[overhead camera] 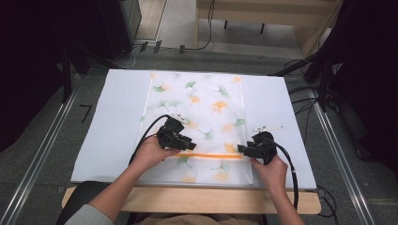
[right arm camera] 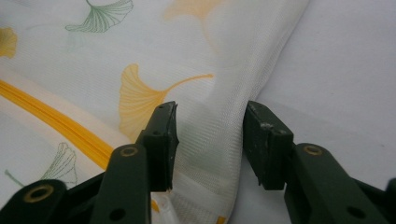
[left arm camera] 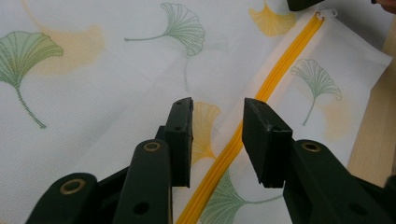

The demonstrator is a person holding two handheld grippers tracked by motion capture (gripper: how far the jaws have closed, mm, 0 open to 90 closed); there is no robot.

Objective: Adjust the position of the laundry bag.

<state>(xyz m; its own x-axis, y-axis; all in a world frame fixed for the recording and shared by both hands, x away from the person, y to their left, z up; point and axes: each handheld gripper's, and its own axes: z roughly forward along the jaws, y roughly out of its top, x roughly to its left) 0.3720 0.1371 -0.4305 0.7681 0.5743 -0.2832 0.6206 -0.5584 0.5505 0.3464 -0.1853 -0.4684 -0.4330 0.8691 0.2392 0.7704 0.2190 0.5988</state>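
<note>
White-covered table (overhead camera: 117, 117) sitting on grey flooring, ginkgo-print mesh bag (overhead camera: 197, 117) lying flat at its centre, yellow zipper (overhead camera: 211, 155) running across near the front edge, left gripper (overhead camera: 184, 143) hovering with jaws spread astride the zipper, right gripper (overhead camera: 241, 149) straddling the bag's side edge, jaws spread, pinching nothing.

Bag (overhead camera: 197, 117) on table (overhead camera: 117, 117)

Wooden table (overhead camera: 197, 200), pale edge showing along the near side at 6 o'clock. Covered by a white sheet (overhead camera: 117, 112) reaching almost from side to side. Flat on the sheet, centre: a white mesh bag (overhead camera: 197, 101) printed with green and orange ginkgo leaves, its orange zipper (overhead camera: 209, 155) running crosswise toward 6 o'clock. Just off the bag's edge at 4 o'clock, a small white strip (overhead camera: 268, 127).
</note>
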